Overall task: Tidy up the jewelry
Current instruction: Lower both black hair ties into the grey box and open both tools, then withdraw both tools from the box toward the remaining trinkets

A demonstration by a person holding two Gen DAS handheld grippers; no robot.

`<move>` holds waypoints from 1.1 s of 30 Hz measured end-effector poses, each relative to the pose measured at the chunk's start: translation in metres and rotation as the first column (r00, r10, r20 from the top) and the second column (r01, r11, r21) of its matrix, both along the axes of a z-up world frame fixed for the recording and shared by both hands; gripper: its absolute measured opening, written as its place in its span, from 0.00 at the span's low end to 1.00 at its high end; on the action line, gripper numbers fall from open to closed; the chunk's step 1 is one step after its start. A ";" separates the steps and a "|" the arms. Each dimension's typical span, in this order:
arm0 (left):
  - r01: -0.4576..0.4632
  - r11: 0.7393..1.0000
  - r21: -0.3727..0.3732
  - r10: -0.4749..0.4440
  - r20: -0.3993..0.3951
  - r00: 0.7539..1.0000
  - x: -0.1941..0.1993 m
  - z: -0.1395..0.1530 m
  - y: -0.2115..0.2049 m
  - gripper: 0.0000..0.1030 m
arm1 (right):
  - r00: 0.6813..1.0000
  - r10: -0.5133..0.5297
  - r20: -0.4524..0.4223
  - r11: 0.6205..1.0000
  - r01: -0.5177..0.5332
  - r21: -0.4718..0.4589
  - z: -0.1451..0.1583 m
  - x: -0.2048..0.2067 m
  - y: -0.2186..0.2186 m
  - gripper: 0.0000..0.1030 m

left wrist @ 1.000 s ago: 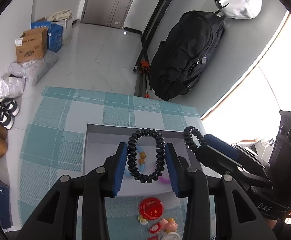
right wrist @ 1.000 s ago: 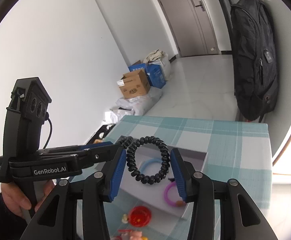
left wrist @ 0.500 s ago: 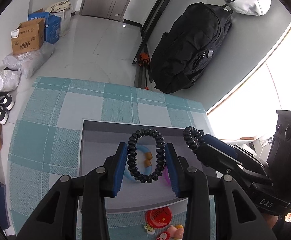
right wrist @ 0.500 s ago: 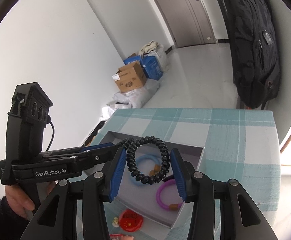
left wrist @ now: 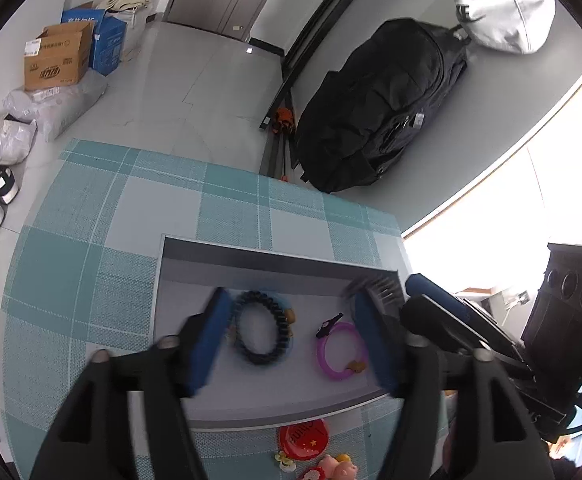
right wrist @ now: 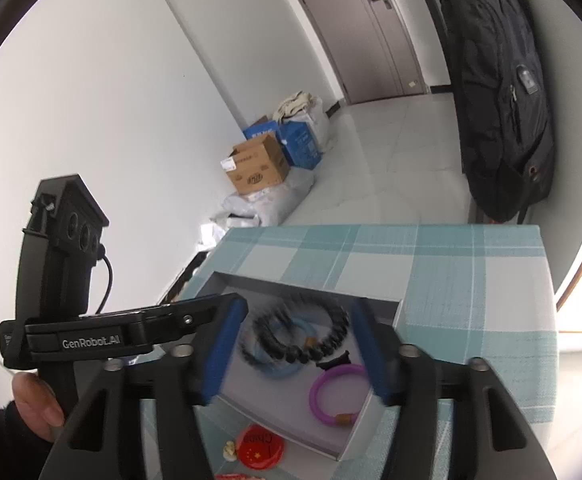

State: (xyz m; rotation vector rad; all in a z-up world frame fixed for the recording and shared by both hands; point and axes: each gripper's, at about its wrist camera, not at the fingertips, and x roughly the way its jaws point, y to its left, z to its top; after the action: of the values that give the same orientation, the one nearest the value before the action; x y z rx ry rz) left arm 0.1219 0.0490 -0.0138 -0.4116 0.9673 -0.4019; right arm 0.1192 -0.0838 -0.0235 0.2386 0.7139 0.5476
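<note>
An open grey box (left wrist: 275, 258) sits on the teal checked cloth (left wrist: 91, 264). Inside lie a blue bracelet (right wrist: 287, 368) and a purple bracelet (left wrist: 339, 350) with a small black piece on it. My left gripper (left wrist: 291, 340) hangs over the box, jaws opening and blurred. A black coil bracelet (left wrist: 261, 330) lies loose below them on the blue one, and no pad presses it. My right gripper (right wrist: 297, 348) is opening too. A blurred black coil bracelet (right wrist: 299, 336) is free between its pads, over the box. A finger (left wrist: 443, 304) of the right gripper reaches in beside the box.
A red round badge (left wrist: 303, 438) and small figurines (left wrist: 331, 466) lie on the cloth in front of the box. A hand (right wrist: 35, 404) holds the left gripper's handle. On the floor beyond stand cardboard boxes (left wrist: 57, 62), and a black backpack (left wrist: 375, 108) rests against the wall.
Both grippers held a black coil bracelet between shut pads; now both sets of jaws have spread and the coils have dropped towards the box. The hands stayed in place.
</note>
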 end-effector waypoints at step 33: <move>-0.145 0.956 0.256 0.096 0.196 0.976 -0.073 0.040 -0.012 0.70 | 0.993 -0.077 0.087 0.995 0.081 -0.050 0.017 -0.068 -0.019 1.00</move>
State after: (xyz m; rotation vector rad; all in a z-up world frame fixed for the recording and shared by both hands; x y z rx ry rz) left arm 0.0485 0.0375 0.0262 -0.1815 0.7996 -0.1885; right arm 0.0513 -0.1028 -0.0060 0.1913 0.6328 0.4600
